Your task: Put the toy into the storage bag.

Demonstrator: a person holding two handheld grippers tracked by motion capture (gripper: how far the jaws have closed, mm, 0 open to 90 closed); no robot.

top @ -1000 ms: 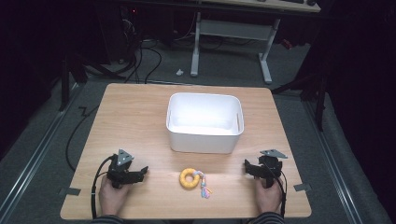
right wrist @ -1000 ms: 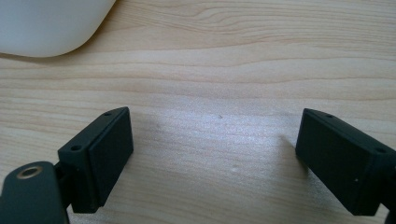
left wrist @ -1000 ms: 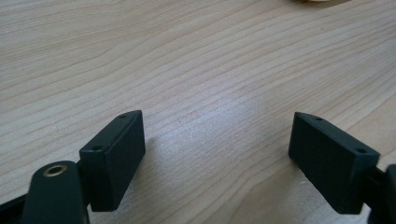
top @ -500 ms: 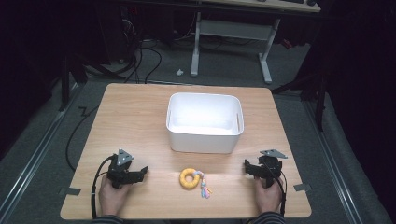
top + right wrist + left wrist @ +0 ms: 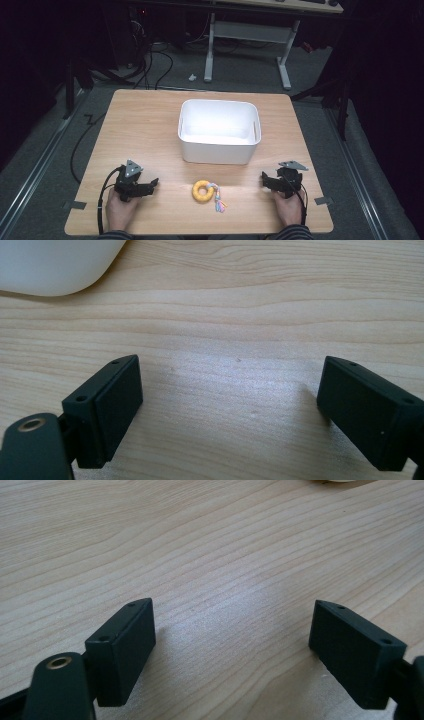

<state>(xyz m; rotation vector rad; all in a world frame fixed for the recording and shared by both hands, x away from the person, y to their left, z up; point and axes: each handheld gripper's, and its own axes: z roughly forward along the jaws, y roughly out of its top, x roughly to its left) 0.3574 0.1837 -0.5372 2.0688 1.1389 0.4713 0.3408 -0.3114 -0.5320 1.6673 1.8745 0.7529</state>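
A yellow ring toy (image 5: 202,190) with a pastel rope tail (image 5: 218,198) lies on the wooden table (image 5: 150,125) near its front edge, between my two hands. A white bin (image 5: 219,131) stands behind it at the table's middle. My left gripper (image 5: 152,184) rests on the table at the front left, open, with bare wood between its jaws (image 5: 230,635). My right gripper (image 5: 264,179) rests at the front right, also open with nothing between its jaws (image 5: 227,400). A corner of the white bin (image 5: 55,265) appears at the upper left of the right gripper view.
A cable (image 5: 102,200) trails from the left gripper over the table's front edge. Beyond the table's far edge stand a desk frame (image 5: 250,35) and floor cables (image 5: 150,60). Tape marks (image 5: 70,204) lie on the floor by the front corners.
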